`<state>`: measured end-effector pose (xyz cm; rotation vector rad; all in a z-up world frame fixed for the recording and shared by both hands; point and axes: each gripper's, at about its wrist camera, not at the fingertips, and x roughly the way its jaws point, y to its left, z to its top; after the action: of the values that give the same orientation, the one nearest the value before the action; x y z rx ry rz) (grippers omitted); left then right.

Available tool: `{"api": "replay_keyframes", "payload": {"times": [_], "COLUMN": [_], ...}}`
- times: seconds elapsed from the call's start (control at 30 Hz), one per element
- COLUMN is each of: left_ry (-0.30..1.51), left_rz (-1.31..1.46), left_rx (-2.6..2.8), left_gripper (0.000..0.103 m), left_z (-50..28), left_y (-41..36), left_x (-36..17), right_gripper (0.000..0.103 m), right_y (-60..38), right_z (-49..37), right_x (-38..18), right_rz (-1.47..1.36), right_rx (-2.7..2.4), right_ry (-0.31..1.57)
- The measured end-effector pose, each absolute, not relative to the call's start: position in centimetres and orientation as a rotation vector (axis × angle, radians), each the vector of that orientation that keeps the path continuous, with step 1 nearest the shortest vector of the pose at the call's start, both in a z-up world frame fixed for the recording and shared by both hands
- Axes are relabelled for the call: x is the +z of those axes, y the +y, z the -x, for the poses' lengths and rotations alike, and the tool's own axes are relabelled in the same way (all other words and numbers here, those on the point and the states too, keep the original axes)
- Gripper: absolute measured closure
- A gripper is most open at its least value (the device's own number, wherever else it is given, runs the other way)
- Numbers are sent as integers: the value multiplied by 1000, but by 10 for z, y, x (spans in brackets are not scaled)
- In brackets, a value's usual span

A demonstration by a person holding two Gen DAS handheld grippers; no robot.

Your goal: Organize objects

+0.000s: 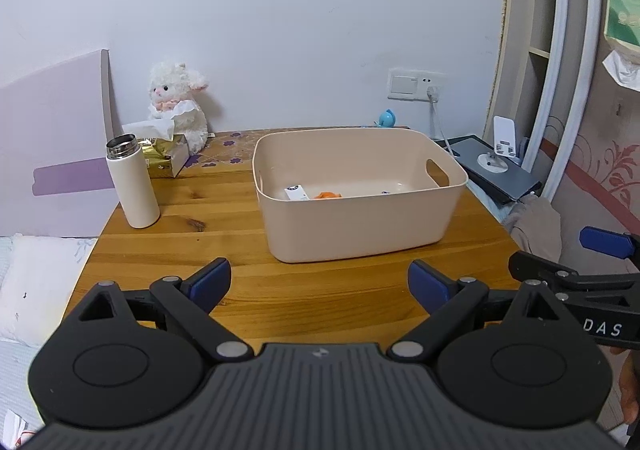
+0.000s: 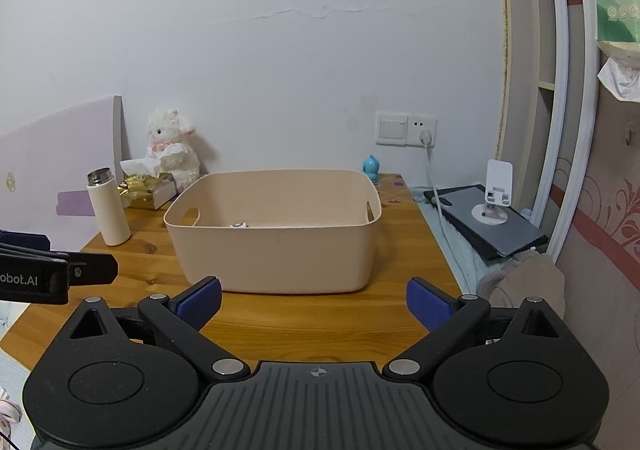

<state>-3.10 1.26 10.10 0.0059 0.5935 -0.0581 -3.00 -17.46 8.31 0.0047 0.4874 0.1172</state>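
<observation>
Both grippers, left [image 1: 319, 282] and right [image 2: 314, 300], hover empty with fingers spread before the bin [image 1: 360, 226], ready for the flask [image 1: 132, 181].

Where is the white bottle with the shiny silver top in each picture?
Left wrist view: the white bottle stands upright at the left, on the wooden table, left of the beige bin.
Right wrist view: the white bottle is further left and looks smaller, again left of the bin.
Shared landmark: the fluffy white toy lamb behind it.
</observation>
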Motion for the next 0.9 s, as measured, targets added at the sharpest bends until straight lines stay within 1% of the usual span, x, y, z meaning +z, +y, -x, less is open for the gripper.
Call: {"api": "replay_keyframes", "payload": {"times": [0.23,0.67,0.8,0.9], "left_ry": [593,603,604,608], "left_rz": [-37,-33,-17,-7], "left_rx": [-68,-81,-88,-86], "left_gripper": [7,6,3,3], "left_z": [49,64,66,65], "left_y": [9,12,14,16], "left_x": [102,100,100,100], "right_gripper": [2,2,2,1], "right_y": [-173,-169,-170,-170], "right_z": [43,53,53,52], "right_x": [88,87,85,82], "right_rz": [-6,5,10,9], "right_rx": [107,112,108,106], "right_ry": [466,480,488,497]}}
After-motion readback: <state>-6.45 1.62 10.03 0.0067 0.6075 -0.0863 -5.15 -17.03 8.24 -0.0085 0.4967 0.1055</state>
